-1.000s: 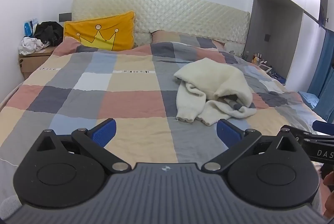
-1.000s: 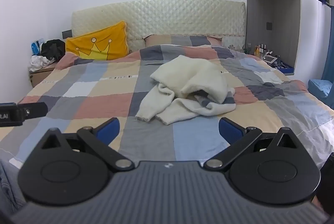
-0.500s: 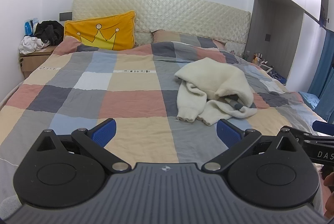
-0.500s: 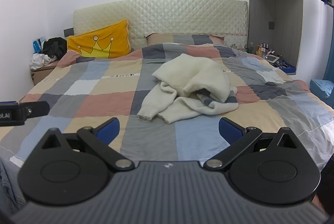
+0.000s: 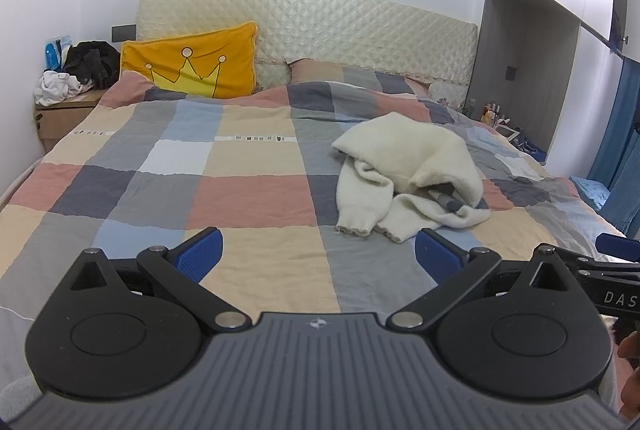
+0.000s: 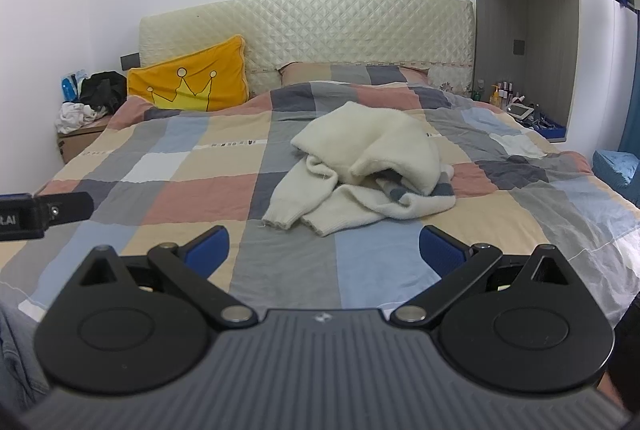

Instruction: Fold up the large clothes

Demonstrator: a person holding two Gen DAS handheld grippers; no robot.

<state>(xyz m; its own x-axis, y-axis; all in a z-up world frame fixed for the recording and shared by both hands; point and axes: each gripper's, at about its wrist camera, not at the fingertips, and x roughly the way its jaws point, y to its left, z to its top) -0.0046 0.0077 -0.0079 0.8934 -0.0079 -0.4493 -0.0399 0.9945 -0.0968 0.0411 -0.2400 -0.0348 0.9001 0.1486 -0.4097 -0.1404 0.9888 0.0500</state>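
Patchwork bedding in grey, peach and blue squares fills both views, with a cluttered nightstand at far left, then a yellow crown cushion against the quilted headboard. Right of centre lies the cream sweater, bunched in a heap with two cuffed sleeves trailing toward the near edge. Over the last second little has changed: both views have crept slightly closer, and the sweater has not been touched. The left gripper and the right gripper both hover short of the sweater, jaws spread wide and empty. Folding appears not yet begun; the heap probably needs spreading flat first.
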